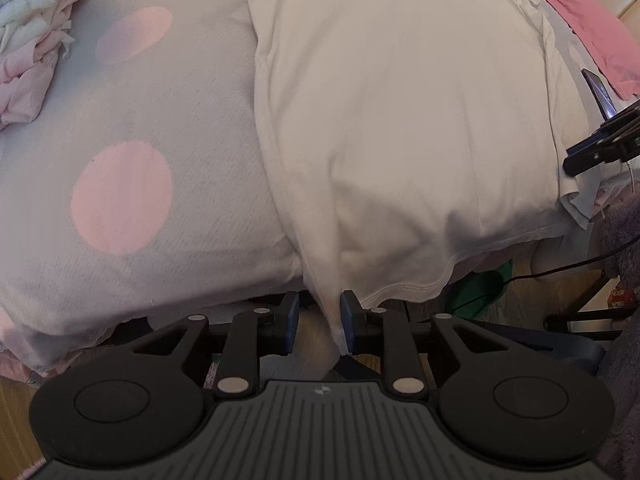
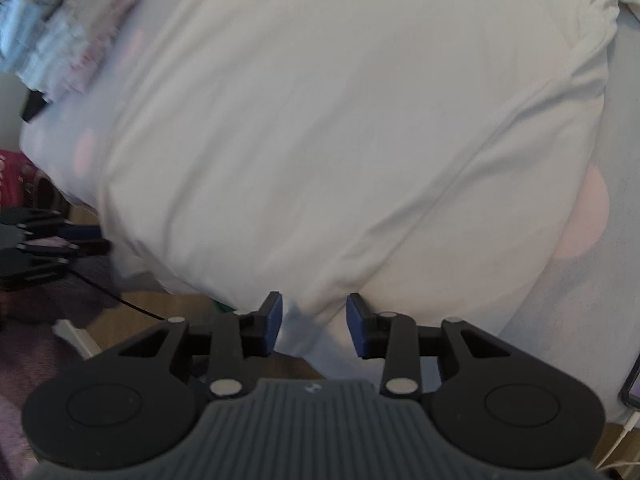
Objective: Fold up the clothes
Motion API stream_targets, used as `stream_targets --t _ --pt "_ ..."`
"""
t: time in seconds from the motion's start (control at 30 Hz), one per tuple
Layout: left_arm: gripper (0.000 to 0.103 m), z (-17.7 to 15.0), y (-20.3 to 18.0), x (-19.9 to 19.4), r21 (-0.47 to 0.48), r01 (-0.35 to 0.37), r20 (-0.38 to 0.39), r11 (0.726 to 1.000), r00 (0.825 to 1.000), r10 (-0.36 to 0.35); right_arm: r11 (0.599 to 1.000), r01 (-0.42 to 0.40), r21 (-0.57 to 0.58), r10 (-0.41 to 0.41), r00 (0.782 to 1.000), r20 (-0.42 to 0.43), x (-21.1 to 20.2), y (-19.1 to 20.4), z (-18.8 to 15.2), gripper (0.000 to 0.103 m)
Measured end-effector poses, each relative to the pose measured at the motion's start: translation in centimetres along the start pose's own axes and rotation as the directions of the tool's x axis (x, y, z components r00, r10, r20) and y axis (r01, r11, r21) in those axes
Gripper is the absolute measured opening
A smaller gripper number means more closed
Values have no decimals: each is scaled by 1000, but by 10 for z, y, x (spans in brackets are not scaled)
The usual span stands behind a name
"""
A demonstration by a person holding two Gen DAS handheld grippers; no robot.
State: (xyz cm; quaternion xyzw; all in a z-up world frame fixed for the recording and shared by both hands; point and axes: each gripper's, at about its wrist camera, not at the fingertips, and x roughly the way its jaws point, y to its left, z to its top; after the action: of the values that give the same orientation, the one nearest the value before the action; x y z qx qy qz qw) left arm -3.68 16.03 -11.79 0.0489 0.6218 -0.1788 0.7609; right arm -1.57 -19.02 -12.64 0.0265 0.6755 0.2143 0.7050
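Left wrist view: a white cotton T-shirt (image 1: 400,120) lies spread over a bed covered by a pale grey blanket with large pink dots (image 1: 160,184), its hem hanging past the near edge of the bed. The left tool (image 1: 319,322) stands with its blue pads apart; a drooping corner of the hem hangs between them, touching the right pad while the left pad stands clear of it, so the cloth is not pinched. At the far left of the bed sits a pile of crumpled pink and white clothes (image 1: 32,40), and at the far right lies a pink garment (image 1: 580,16). The right tool (image 1: 600,148) shows at the right edge of this view, beside the shirt's right side. In the right wrist view, which is blurred, the right tool (image 2: 314,320) has its pads wide apart with a bunched fold of the shirt (image 2: 340,140) between them, ungripped. The left tool (image 2: 48,240) shows at the left edge.
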Motion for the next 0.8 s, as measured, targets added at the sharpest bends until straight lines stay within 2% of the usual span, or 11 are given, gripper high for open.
stream_targets --t 0.03,0.1,0.13,0.2,0.3,0.5,0.57,0.63,0.67,0.7,0.8 --pt "21 -2 1 0 -4 1 1 1000 1000 -1 1000 13 -3 -13 1000 -7 3 2 -1 32" --pt "21 -6 -2 -3 -11 4 2 1000 1000 -4 999 45 -25 -45 999 -6 4 3 -3 10" --pt "21 -8 -5 -4 -13 8 3 1000 1000 -8 999 47 -25 -47 999 -5 3 3 -4 7" --pt "25 -4 -9 -3 -10 23 6 1000 1000 -23 999 31 -10 -31 1000 -4 -2 0 -7 4" --pt "45 1 -14 2 8 39 -11 999 999 -39 999 29 -29 -29 1000 -2 -17 0 -15 3" --pt "45 6 -11 21 15 16 -82 1000 997 -15 994 76 -78 -77 997 -19 -56 -11 -34 3" --pt "41 8 -11 22 17 33 -87 999 996 -31 990 114 -88 -117 993 -34 -69 -21 -44 3" --pt "18 10 -11 23 19 50 -92 999 995 -48 986 154 -63 -158 986 -51 -78 -36 -55 3" --pt "14 11 -11 24 20 58 -94 998 994 -56 984 171 -48 -174 983 -60 -81 -44 -60 3" --pt "3 12 -11 25 21 66 -97 998 993 -64 983 182 -27 -183 981 -69 -84 -52 -65 3" --pt "1 14 -12 18 16 101 -100 995 990 -99 981 194 32 -190 978 -80 -92 -73 -77 2"
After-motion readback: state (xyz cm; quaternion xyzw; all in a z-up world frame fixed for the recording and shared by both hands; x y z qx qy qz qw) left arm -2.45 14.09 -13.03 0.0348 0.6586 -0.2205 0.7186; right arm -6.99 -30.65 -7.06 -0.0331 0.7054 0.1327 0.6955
